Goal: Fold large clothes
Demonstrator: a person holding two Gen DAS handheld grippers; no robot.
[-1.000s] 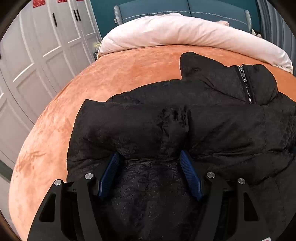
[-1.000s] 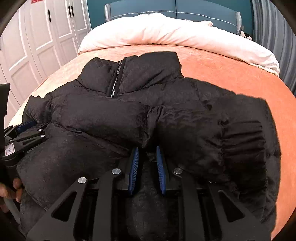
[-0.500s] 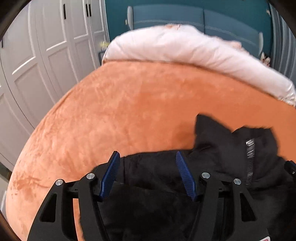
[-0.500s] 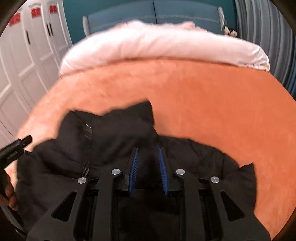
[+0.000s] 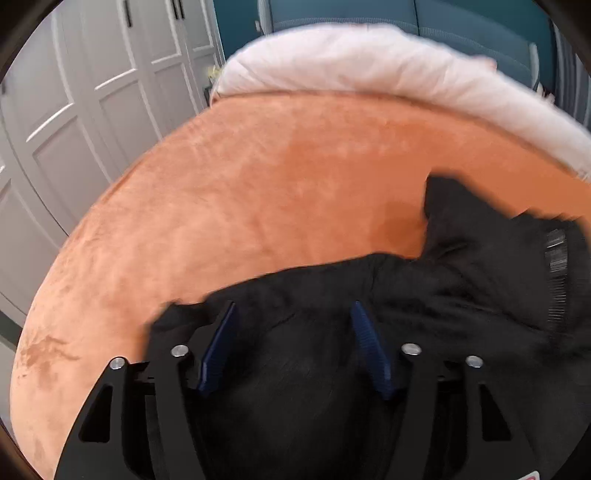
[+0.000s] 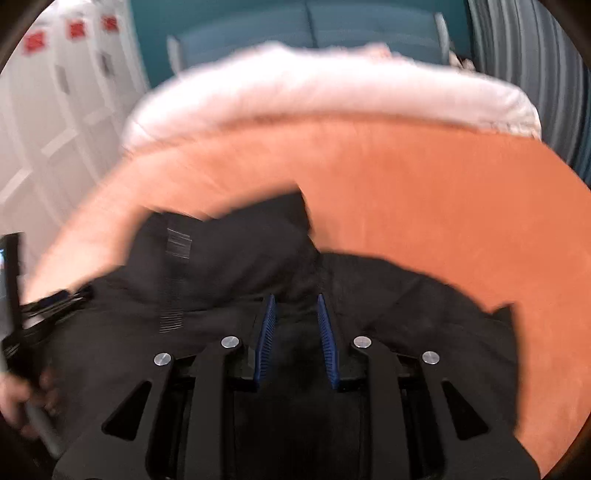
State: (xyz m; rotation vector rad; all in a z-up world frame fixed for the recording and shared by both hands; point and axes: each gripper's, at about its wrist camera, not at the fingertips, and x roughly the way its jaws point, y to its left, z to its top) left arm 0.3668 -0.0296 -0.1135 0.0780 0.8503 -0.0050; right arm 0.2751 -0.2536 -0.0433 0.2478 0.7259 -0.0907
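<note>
A black puffer jacket (image 5: 461,280) lies on the orange bed cover (image 5: 258,184), its collar and zipper (image 5: 556,266) at the right. My left gripper (image 5: 293,314) stands wide around a thick fold of the jacket's lower part. In the right wrist view the jacket (image 6: 236,258) fills the lower half, zipper (image 6: 175,273) at the left. My right gripper (image 6: 295,302) is shut on a bunch of jacket fabric between its blue pads. The left gripper (image 6: 40,306) and the hand holding it show at the left edge. Both views are blurred by motion.
A white duvet (image 5: 369,62) is piled along the far end of the bed, against a teal headboard (image 6: 332,26). White wardrobe doors (image 5: 74,110) stand to the left of the bed. A grey curtain (image 6: 535,55) hangs at the right.
Both grippers have lifted the jacket's lower part and carried it towards the collar. The sleeves and body have gone out of sight under the raised fold; much more orange cover shows.
</note>
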